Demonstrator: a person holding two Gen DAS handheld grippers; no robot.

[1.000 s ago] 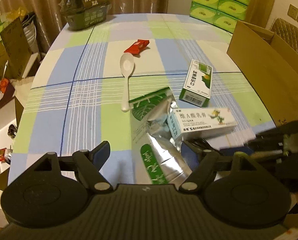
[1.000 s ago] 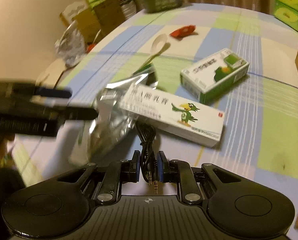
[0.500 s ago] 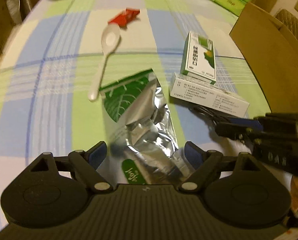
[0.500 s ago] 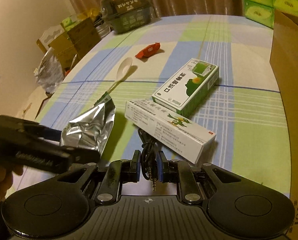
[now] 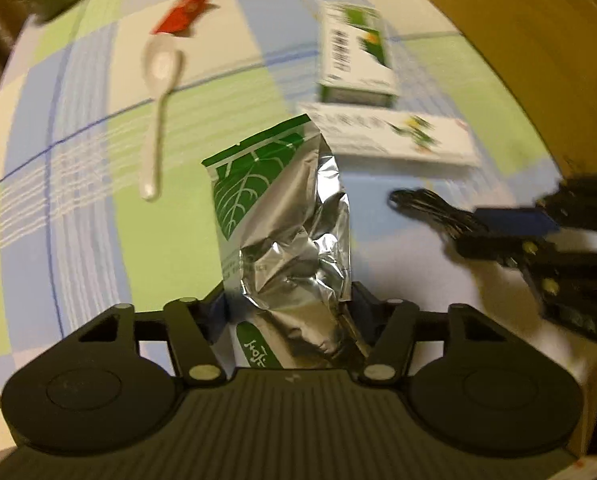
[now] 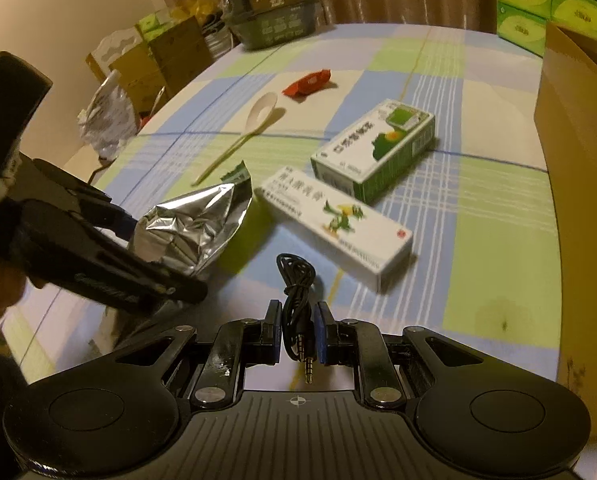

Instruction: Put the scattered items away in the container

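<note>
Hiding most of left fingers (image 5: pixel 218 312): foil pouch (image 5: pixel 290 240).

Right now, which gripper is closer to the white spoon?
Left. The left gripper, holding the foil bag, sits below and right of the spoon. The right gripper, clamping the black cable, is farther away, beyond the bag.

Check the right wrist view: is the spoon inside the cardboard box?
No, the spoon lies on the tablecloth, apart from the box.
</note>
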